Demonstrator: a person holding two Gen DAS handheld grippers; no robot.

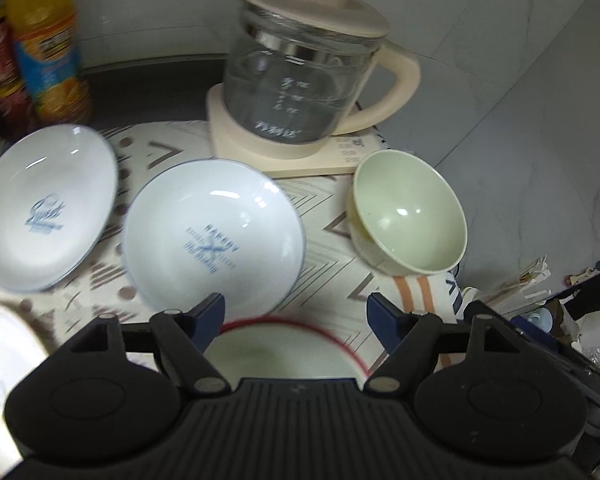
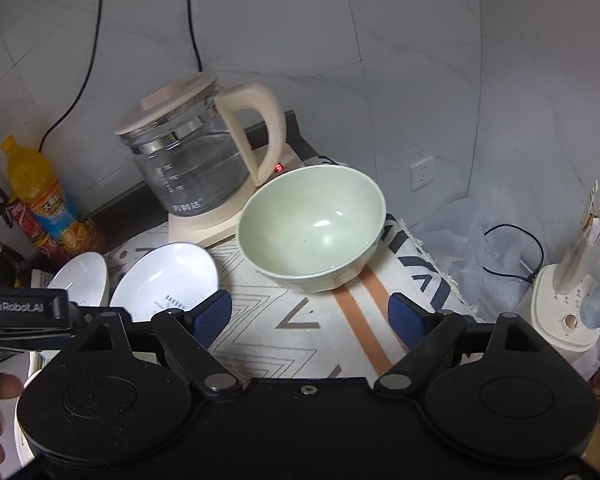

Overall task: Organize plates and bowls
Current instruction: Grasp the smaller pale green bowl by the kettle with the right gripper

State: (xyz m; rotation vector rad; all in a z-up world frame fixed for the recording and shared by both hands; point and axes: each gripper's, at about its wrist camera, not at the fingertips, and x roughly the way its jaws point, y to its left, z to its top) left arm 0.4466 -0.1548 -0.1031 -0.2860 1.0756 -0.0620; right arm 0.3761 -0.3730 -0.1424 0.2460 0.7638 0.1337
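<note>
In the left wrist view two white plates with blue print lie on the patterned cloth: one at the left, one in the middle. A pale green bowl stands at the right. A red-rimmed bowl sits right under my open, empty left gripper. Part of a white dish shows at the lower left. In the right wrist view the green bowl is just ahead of my open, empty right gripper; the middle plate and the left plate lie to its left.
A glass kettle on a cream base stands behind the dishes, and it also shows in the right wrist view. An orange juice bottle and a red can stand at the back left. A cream appliance sits beyond the table's right edge.
</note>
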